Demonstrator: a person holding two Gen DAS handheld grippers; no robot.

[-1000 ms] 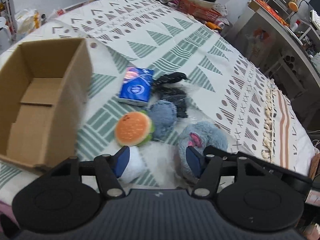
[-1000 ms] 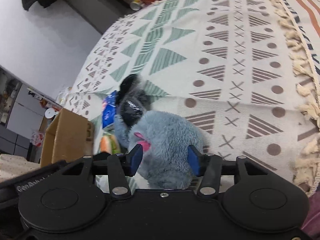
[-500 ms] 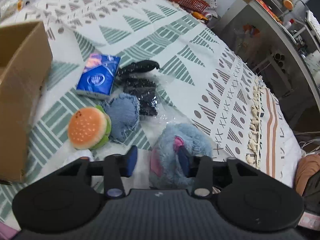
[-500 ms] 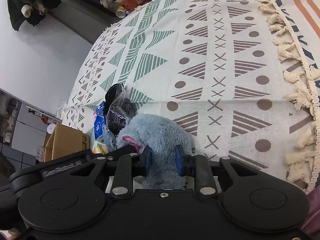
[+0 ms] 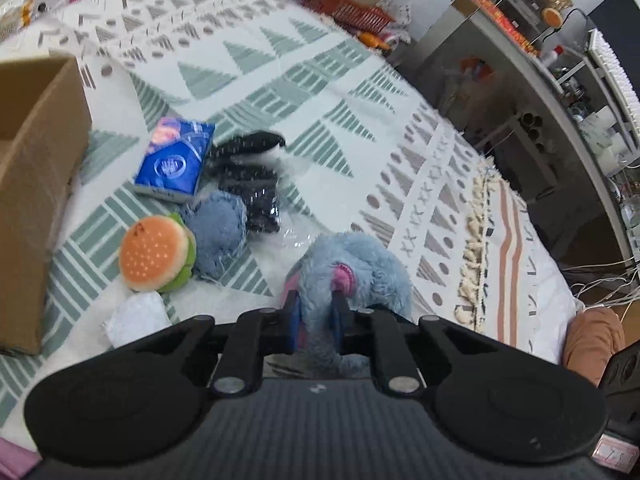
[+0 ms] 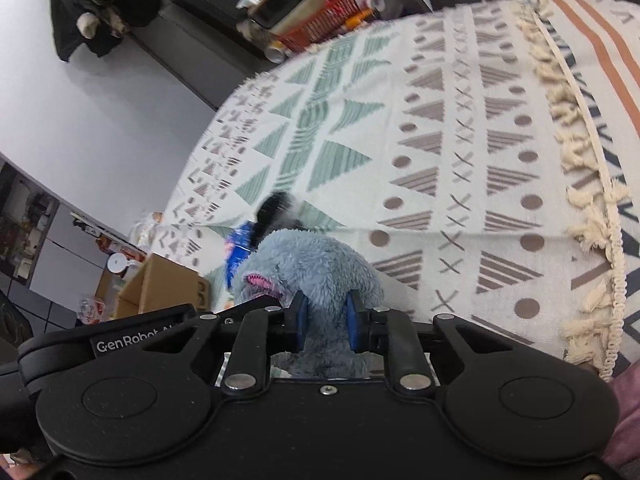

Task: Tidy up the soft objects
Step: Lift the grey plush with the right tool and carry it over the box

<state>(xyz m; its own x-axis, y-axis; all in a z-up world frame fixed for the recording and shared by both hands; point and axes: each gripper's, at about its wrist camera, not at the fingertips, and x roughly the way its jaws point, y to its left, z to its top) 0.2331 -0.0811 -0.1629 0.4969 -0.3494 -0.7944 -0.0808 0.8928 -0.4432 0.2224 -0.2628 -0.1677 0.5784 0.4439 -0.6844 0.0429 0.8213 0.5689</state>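
A fluffy blue plush toy (image 5: 360, 264) with pink patches is gripped by both grippers. My left gripper (image 5: 315, 317) is shut on its near side. My right gripper (image 6: 325, 320) is shut on the same plush toy (image 6: 312, 264). On the patterned cloth (image 5: 280, 80) to the left lie a burger plush (image 5: 154, 254), a blue denim pad (image 5: 218, 232), a blue tissue pack (image 5: 174, 160), a black bagged item (image 5: 252, 176) and a white soft piece (image 5: 134, 318). An open cardboard box (image 5: 32, 184) stands at the far left.
The cloth's tasselled edge (image 5: 476, 240) runs along the right. Shelves and a counter (image 5: 560, 60) stand beyond it. A red basket (image 5: 352, 12) and clutter sit at the far end. The box also shows in the right wrist view (image 6: 160, 284).
Both grippers have closed on the blue plush toy. The left gripper moved right from over the white piece onto the plush. The plush appears lifted slightly.
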